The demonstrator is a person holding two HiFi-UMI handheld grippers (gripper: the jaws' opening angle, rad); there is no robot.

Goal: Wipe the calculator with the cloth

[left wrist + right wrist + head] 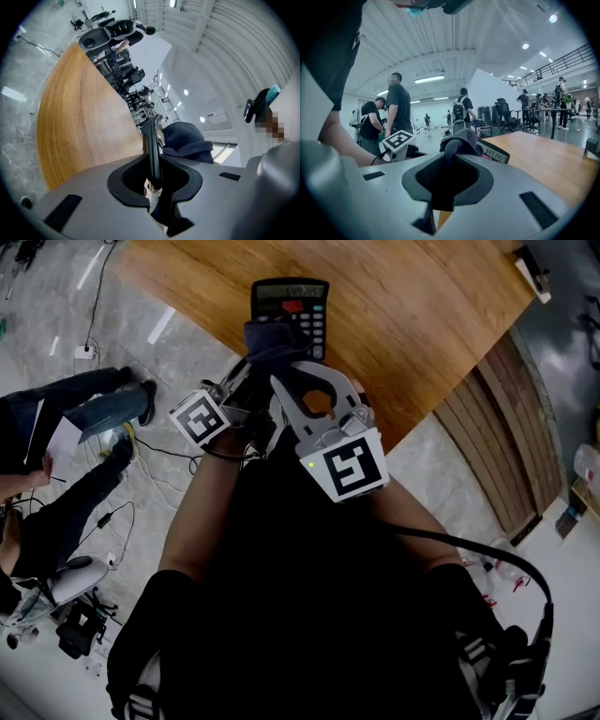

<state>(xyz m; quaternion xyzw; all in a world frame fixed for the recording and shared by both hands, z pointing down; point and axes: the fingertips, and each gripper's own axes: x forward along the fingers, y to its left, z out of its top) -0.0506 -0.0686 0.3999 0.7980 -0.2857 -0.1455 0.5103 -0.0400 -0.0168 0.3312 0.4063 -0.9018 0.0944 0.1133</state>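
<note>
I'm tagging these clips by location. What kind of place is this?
Probably a large open hall used as a lab or workshop: it has a high ribbed ceiling with strip lights, a railed upper walkway, and cables trailing across the polished floor.

Bright indoor light, dark fisheye edges

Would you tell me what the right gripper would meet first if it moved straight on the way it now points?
Most likely the calculator, just beyond the cloth clamped in the right gripper; depth is hard to judge.
</note>
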